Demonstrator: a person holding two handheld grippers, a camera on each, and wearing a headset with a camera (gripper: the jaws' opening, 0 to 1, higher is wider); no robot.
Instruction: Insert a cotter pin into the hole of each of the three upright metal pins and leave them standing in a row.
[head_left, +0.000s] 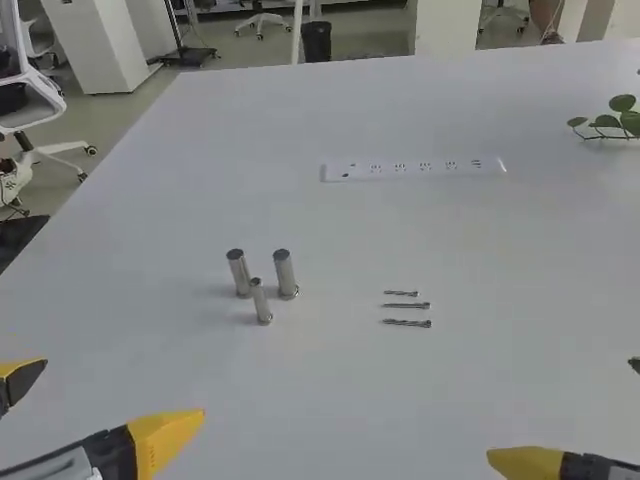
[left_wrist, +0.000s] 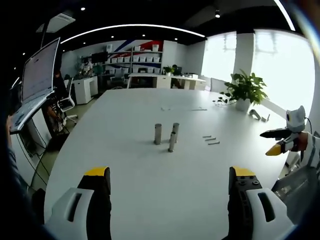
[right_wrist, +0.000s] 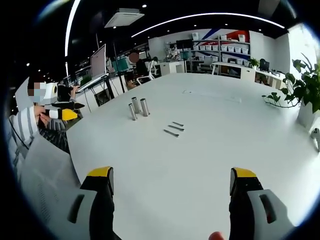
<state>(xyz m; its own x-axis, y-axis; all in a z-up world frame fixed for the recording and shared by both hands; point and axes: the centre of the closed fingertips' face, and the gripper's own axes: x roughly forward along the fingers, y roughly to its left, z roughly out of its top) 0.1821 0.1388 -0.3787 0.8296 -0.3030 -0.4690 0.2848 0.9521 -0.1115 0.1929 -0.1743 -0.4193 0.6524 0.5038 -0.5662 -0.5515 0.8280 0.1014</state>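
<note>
Three metal pins (head_left: 261, 300) stand upright in a tight cluster left of centre in the head view, two behind and a shorter-looking one in front. To their right, apart from them, three cotter pins (head_left: 406, 305) lie flat on the white bench (head_left: 480, 240), stacked one above the other in the frame.

The left gripper (head_left: 120, 392) sits at the lower left of that frame and the right gripper (head_left: 565, 415) at the lower right. Both have their yellow-tipped jaws spread wide with nothing between them.

The head view alone shows a white power strip (head_left: 412, 168) further up the bench. Its markings are, I think, just sockets and a switch, and they are too small to read.

The left gripper view looks along the bench past the metal pins (left_wrist: 171, 142) and cotter pins (left_wrist: 210, 139). It takes in a potted plant (left_wrist: 245, 89) at the right and a tilted monitor (left_wrist: 37, 75) at the upper left. The right gripper (left_wrist: 280, 142) enters from the right edge.

The right gripper view has the metal pins (right_wrist: 138, 107) and cotter pins (right_wrist: 174, 128) above centre. At its left edge are seated people (right_wrist: 42, 122) and the left gripper (right_wrist: 62, 111).

Both gripper views show far shelves of boxes under a red-and-blue wall stripe, with no lettering legible.
</note>
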